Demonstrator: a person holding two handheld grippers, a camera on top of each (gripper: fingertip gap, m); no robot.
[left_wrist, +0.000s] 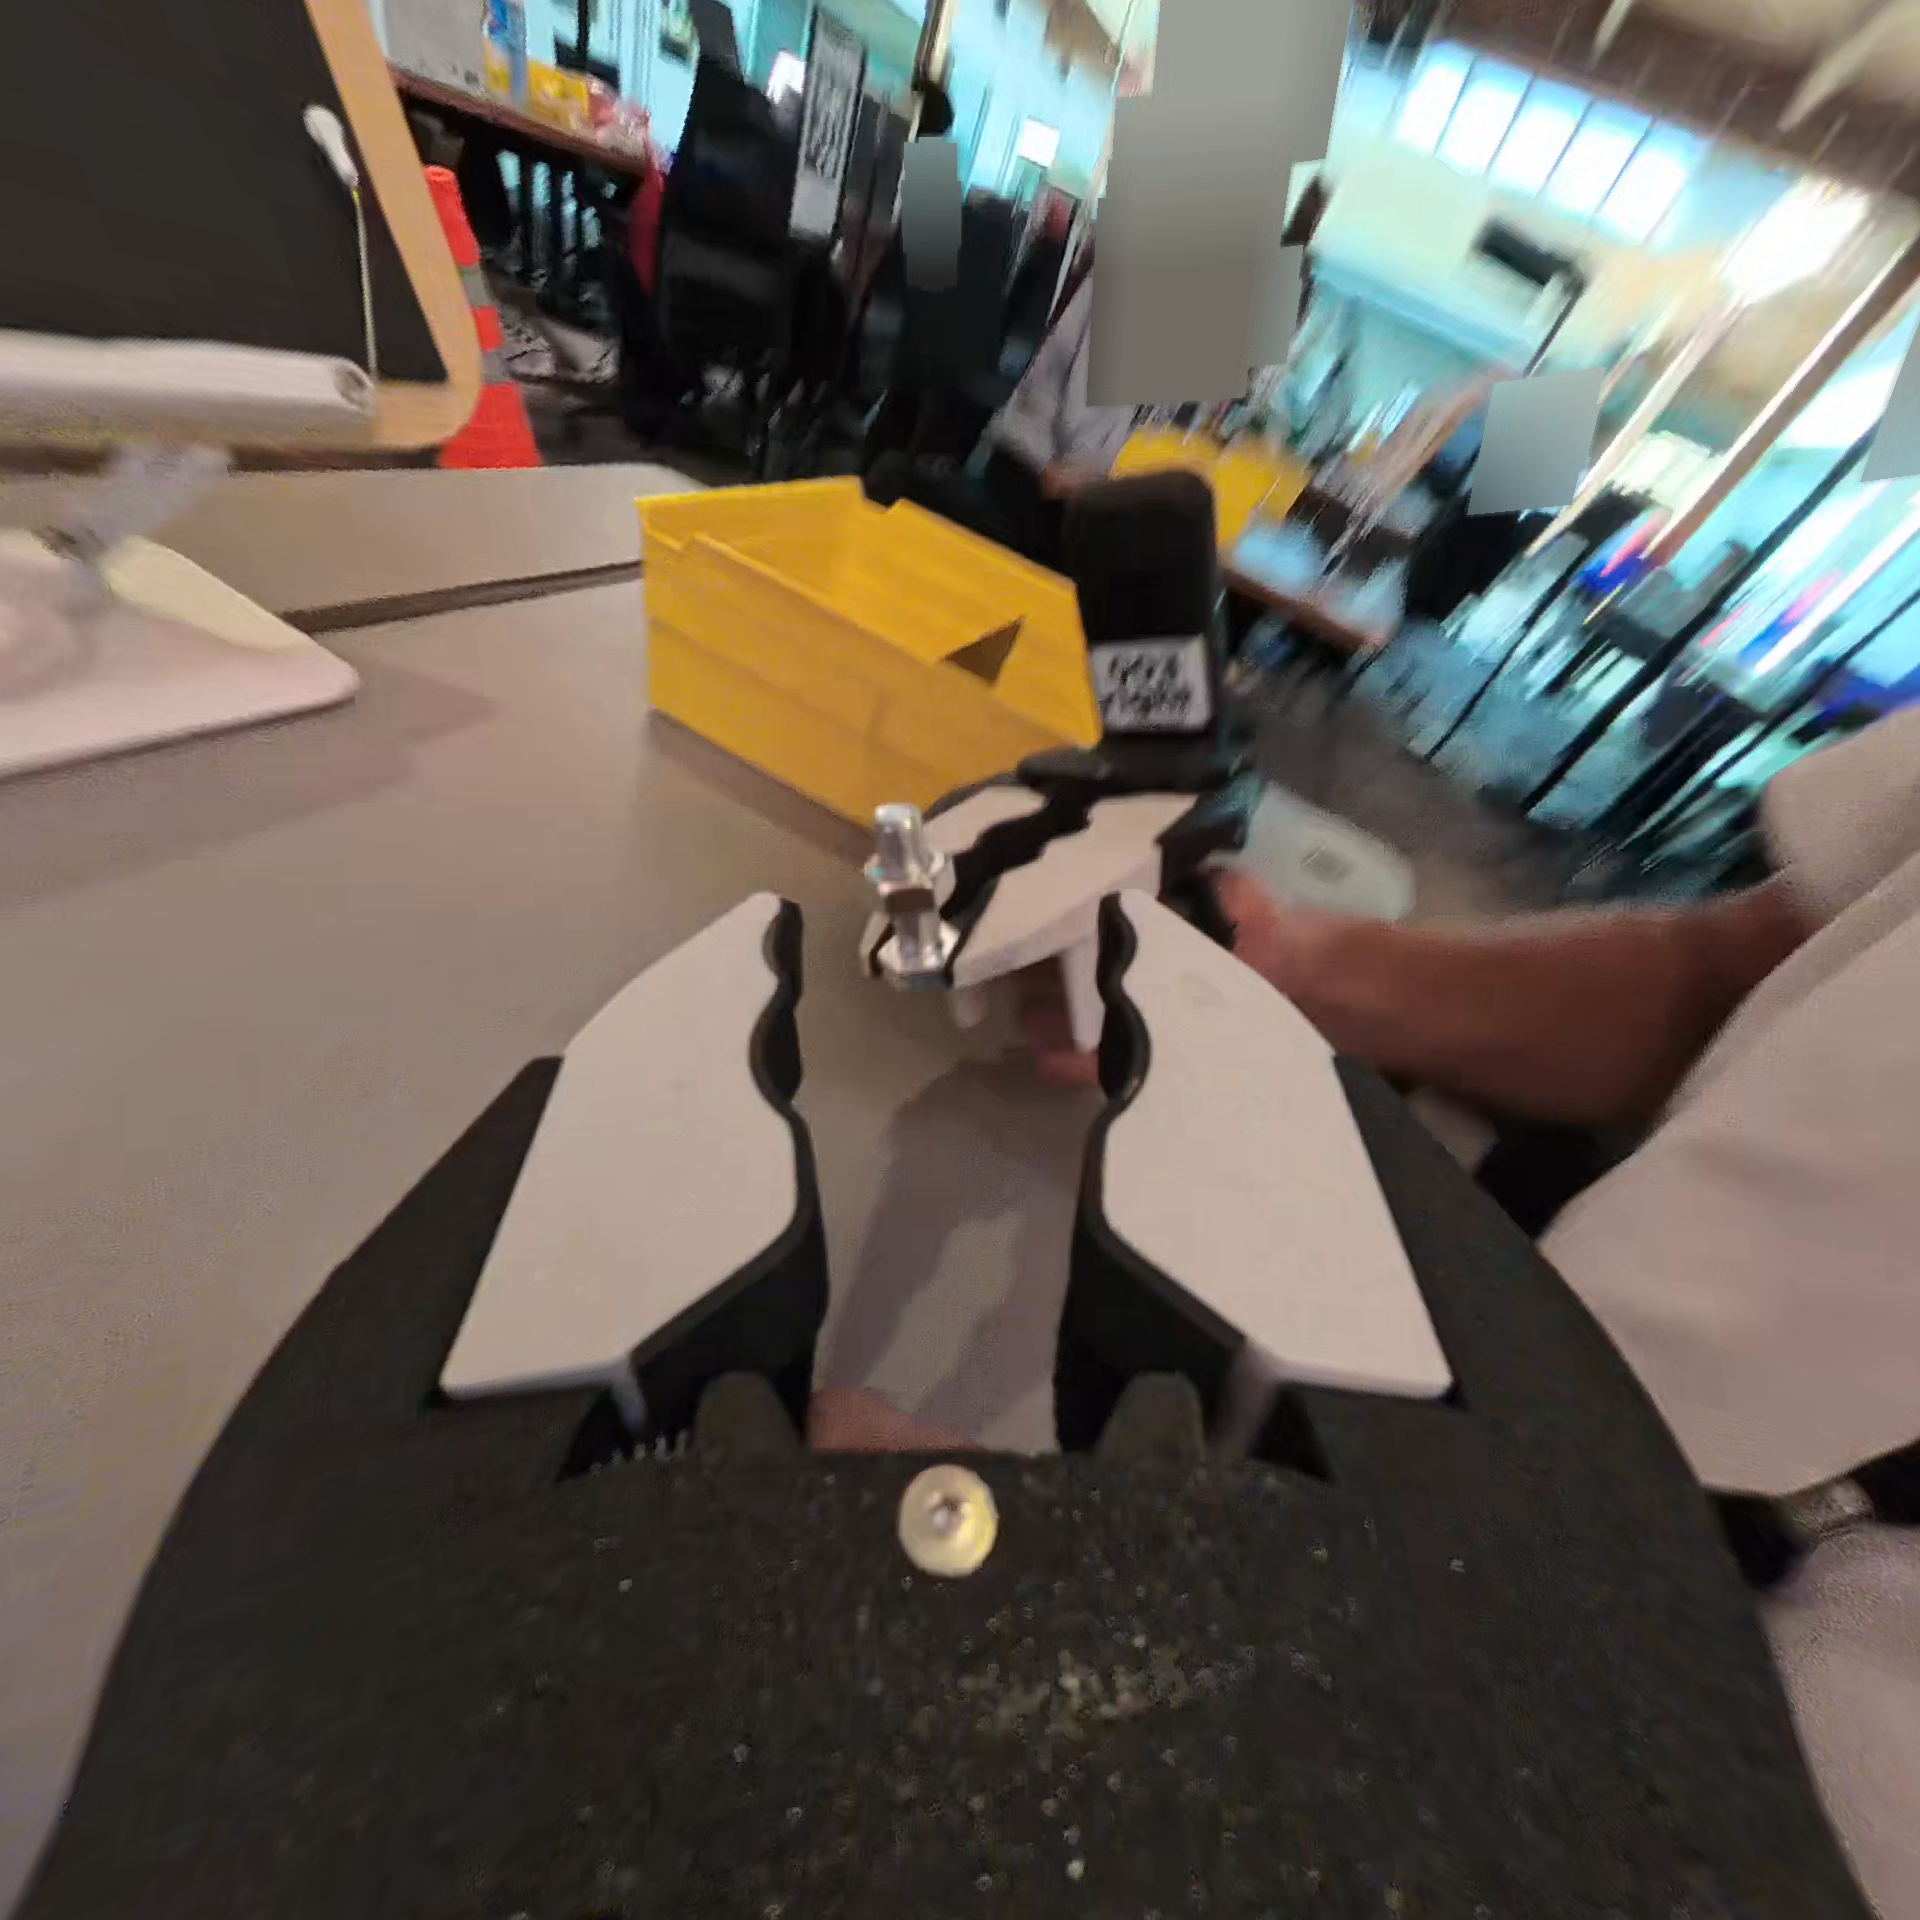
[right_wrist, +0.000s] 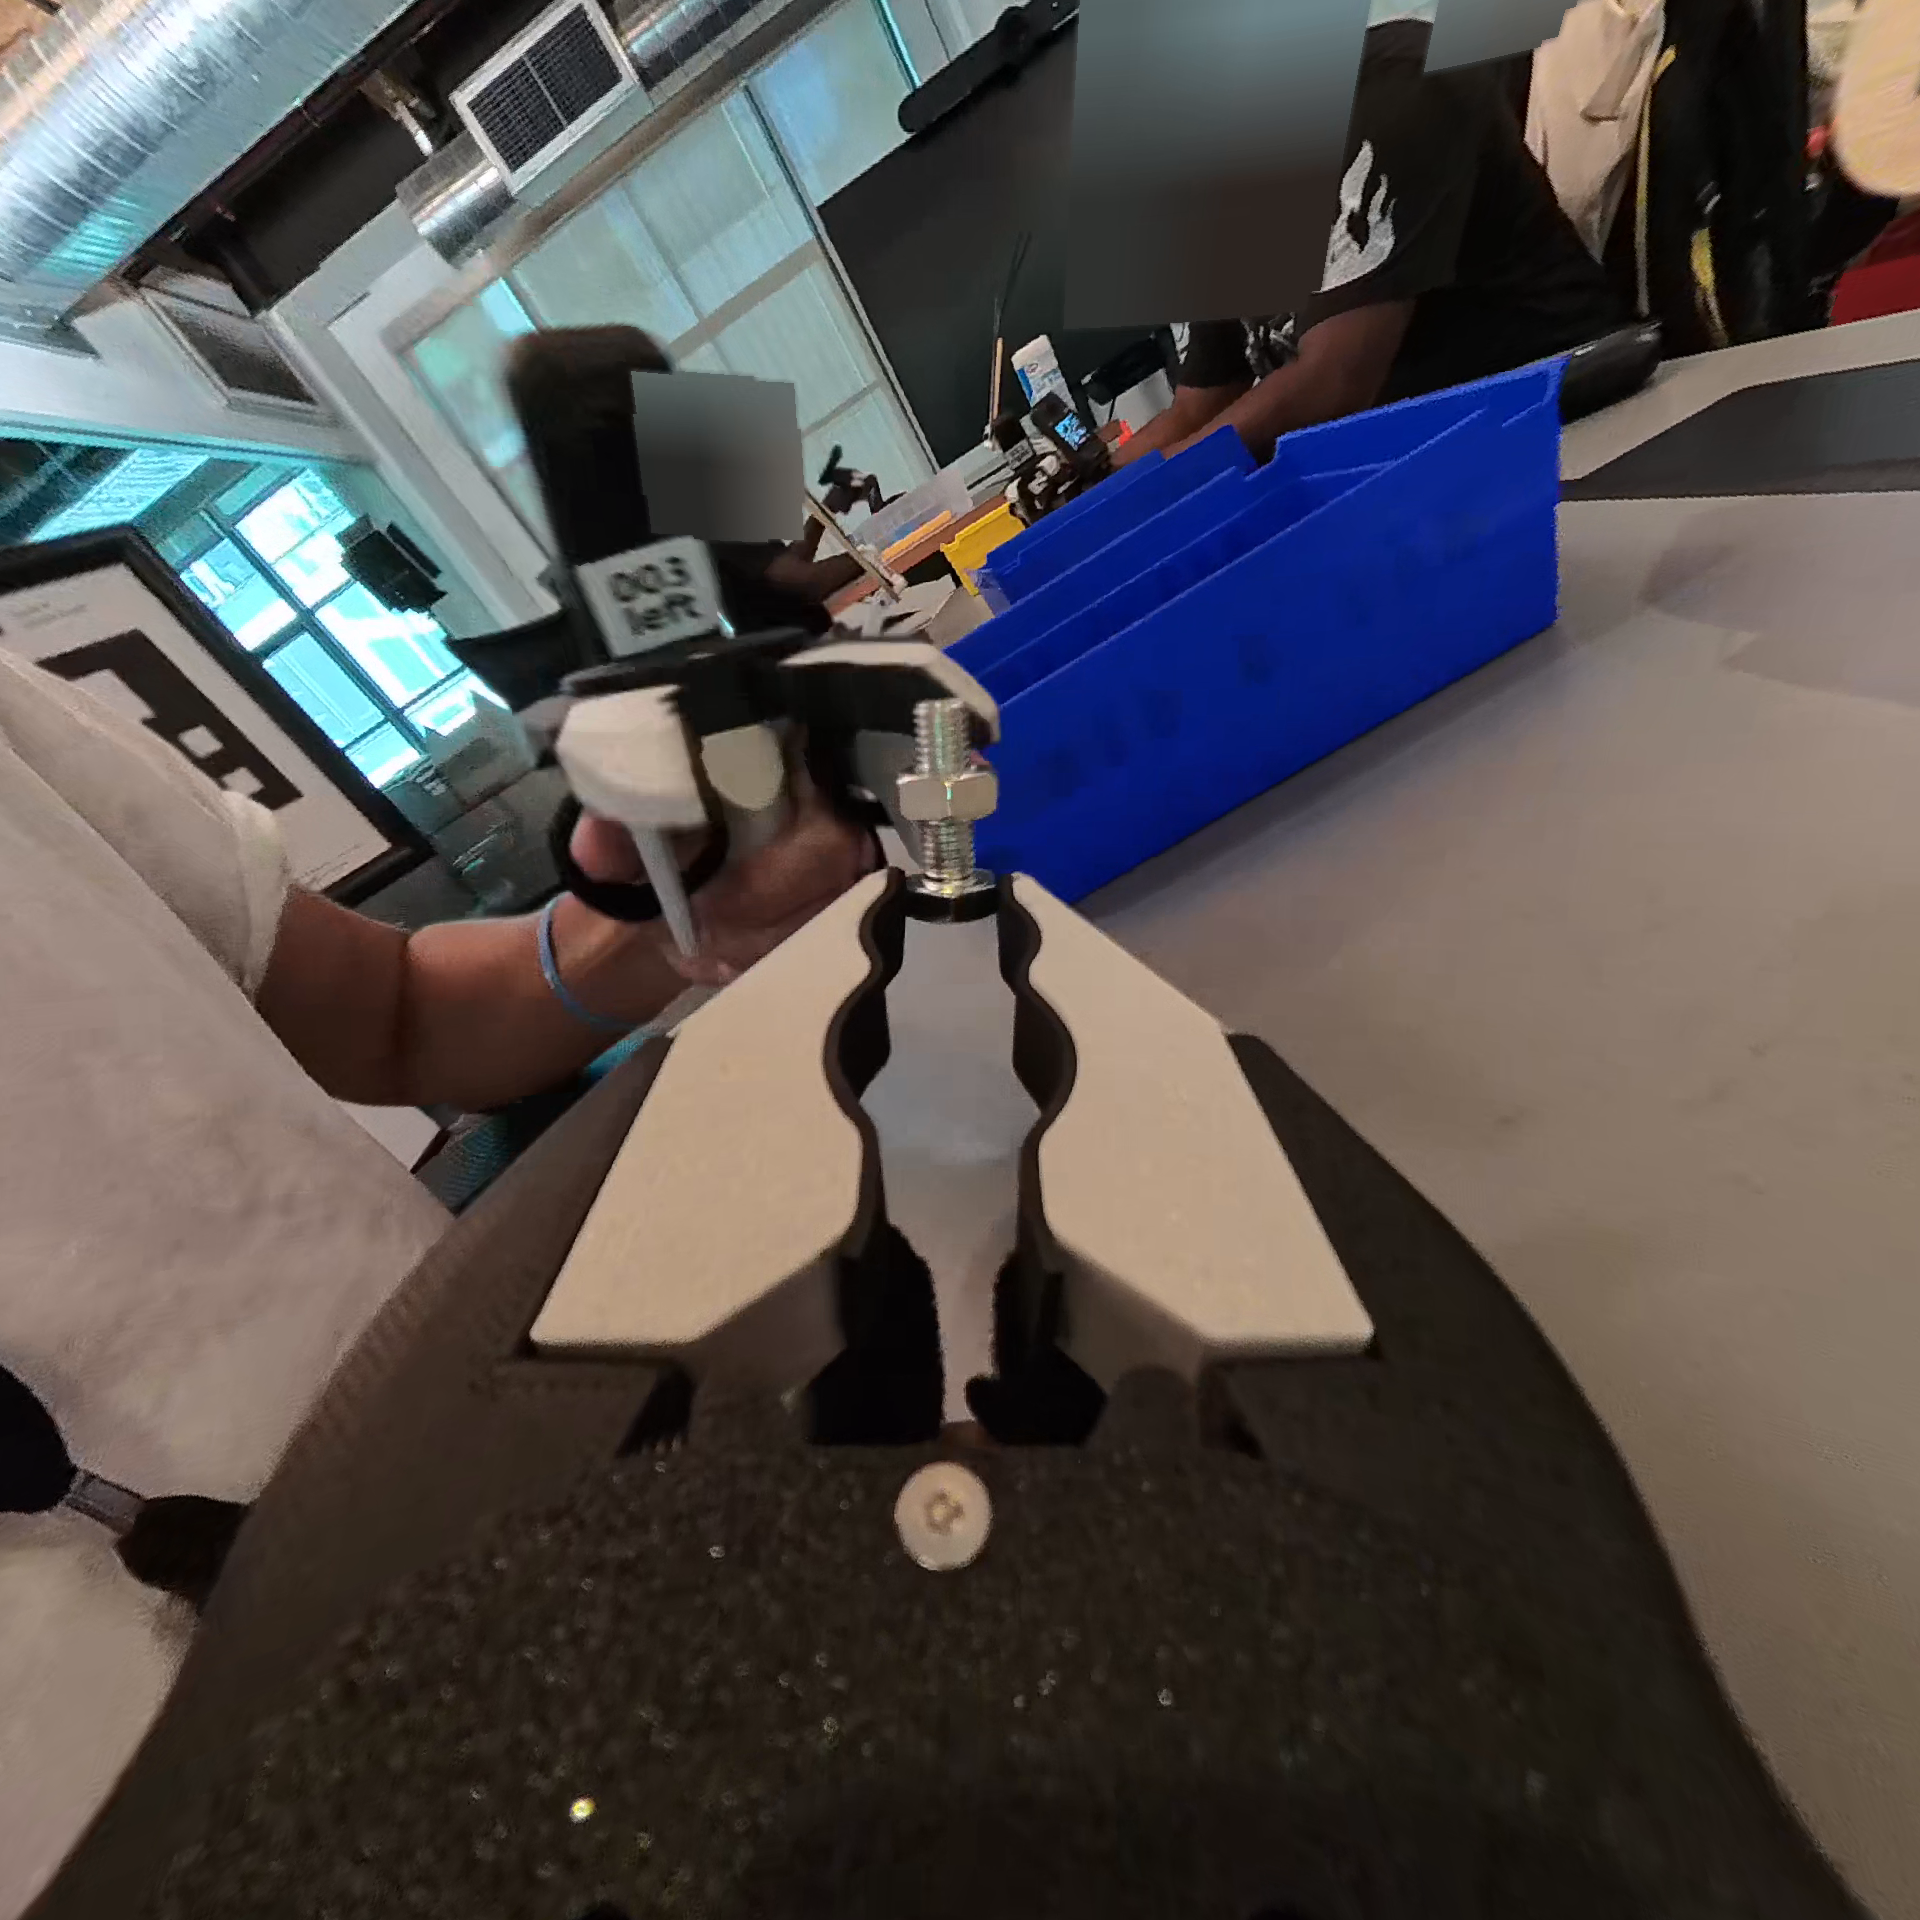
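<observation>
Right tongs (right_wrist: 948, 904) grip the bolt (right_wrist: 940, 795) by its head, mid-frame, nut (right_wrist: 945, 795) midway up; left tongs (left_wrist: 951, 935) spread empty just beside it; grey counter (right_wrist: 1558, 935) below; keeping the bolt upright seems wise.

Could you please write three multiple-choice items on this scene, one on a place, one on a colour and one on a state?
1. Where is the bolt?
A. Between the right gripper's fingertips
B. Inside the yellow bin
C. Lying flat on the table

2. What colour is the bin beside the right gripper in its own view?
A. Red
B. Blue
C. Green

3. How does the left gripper stand?
A. Shut on the bolt
B. Shut on a cone
C. Open, holding nothing

Answers:
1 A: the right gripper pinches the head of the bolt, which stands upright above the table, away from the yellow bin.
2 B: the blue bin lies past its fingertips.
3 C: the left gripper has its fingers spread, with only table between them.
</observation>
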